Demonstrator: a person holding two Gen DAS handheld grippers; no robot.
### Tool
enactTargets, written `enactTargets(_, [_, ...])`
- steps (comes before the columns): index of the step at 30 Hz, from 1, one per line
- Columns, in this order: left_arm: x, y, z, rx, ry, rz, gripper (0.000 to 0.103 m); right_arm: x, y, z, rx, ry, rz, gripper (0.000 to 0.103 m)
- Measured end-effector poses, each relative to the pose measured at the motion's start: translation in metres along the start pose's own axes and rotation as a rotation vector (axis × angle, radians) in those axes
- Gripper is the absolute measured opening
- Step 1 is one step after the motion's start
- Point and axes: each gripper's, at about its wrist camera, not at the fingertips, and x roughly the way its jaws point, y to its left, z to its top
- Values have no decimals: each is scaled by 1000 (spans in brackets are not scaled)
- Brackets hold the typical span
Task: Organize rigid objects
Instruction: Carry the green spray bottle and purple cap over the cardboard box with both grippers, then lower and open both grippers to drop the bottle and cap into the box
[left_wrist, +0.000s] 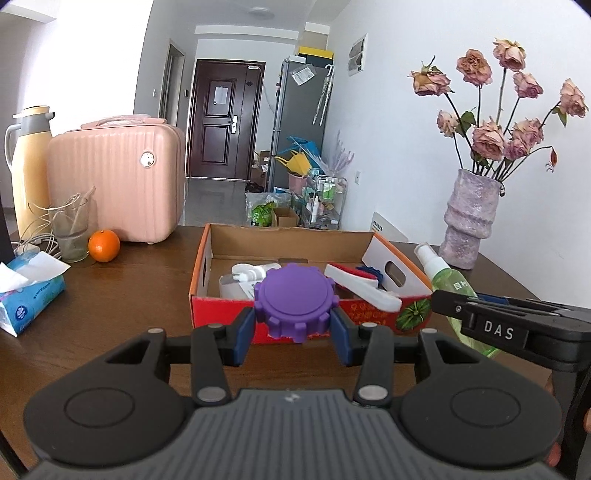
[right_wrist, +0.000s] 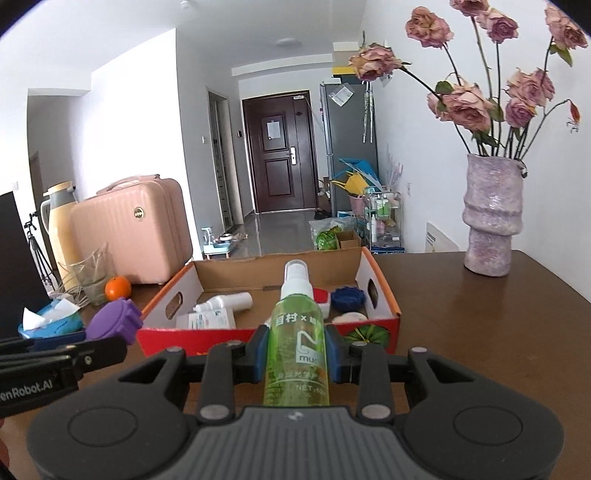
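Box (left_wrist: 295, 317) sits just beyond both grippers: left fingers (left_wrist: 243, 332) clamp the purple gear (left_wrist: 295, 301), right fingers (right_wrist: 260, 350) clamp the upright bottle (right_wrist: 297, 332).

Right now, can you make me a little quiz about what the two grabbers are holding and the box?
1. True or false: the left gripper is shut on the purple gear lid.
2. What does the right gripper hold? A) an orange B) the green spray bottle C) a tissue pack
3. Fill in: the blue gear lid lies inside the cardboard ____.

Key
1. True; both pads press its sides.
2. B; the bottle stands upright between the fingers, nozzle up.
3. Box; it sits near the right wall, by a red and white item.
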Motion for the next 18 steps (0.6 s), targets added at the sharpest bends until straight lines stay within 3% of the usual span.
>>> enactTargets(18, [80,1,35,-26,5,47,44,79,-23,30,36,0,9,31])
